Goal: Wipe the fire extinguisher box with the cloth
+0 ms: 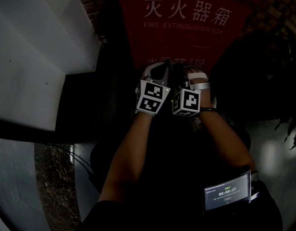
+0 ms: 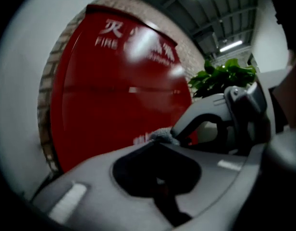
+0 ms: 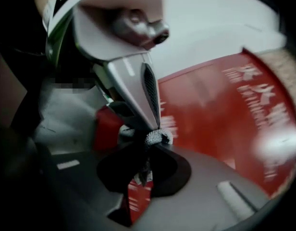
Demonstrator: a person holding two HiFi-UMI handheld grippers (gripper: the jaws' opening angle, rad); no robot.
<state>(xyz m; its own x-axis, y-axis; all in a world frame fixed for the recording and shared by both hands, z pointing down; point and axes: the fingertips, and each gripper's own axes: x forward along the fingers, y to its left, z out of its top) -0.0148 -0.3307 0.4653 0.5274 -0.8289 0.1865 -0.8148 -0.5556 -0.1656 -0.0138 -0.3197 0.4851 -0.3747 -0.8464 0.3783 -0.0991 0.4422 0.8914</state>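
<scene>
Seen from the head: left gripper (image 1: 157,75) and right gripper (image 1: 193,77) side by side, marker cubes almost touching, both pointed at the red fire extinguisher box (image 1: 186,28). At the left of the box, a white wall (image 1: 32,42). On the right forearm, a small screen (image 1: 227,191), lit.

In the left gripper view: jaws brought together, with only a dark hollow between their bases. Right at the tips, a small grey wad of cloth (image 2: 163,135), pinched there as far as can be told. Just beyond the cloth, the red front of the box, with white lettering near its top. At the right, meeting the same wad, the tip of the right gripper. Behind it, a green plant (image 2: 225,76).

In the right gripper view: jaws closed at the tips on the cloth, one thin strand hanging down into the dark opening between them, a slit of red showing lower down. From above, the left gripper coming in, its pointed jaw tip touching the wad too. Cloth close before the box front; contact with the box not possible to tell.
</scene>
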